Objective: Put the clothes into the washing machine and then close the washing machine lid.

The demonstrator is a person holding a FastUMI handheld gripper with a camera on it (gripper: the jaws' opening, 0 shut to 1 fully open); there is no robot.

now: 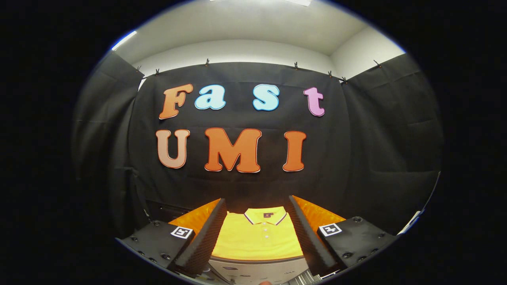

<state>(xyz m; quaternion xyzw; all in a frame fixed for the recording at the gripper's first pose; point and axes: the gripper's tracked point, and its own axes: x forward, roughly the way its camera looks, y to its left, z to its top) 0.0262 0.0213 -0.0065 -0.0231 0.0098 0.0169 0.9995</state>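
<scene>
You're looking at a folded yellow polo shirt (257,237), collar trimmed with thin stripes, small buttons down the placket, lying flat on an orange surface (321,215). It sits just ahead of your fingers (256,233), framed in the gap between them. Your fingers are spread wide and grip nothing.

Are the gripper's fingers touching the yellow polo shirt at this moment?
Cannot tell. In the gripper view the gripper is open, its fingers framing the yellow polo shirt lying ahead between them, but the view settles neither contact nor gap.
</scene>
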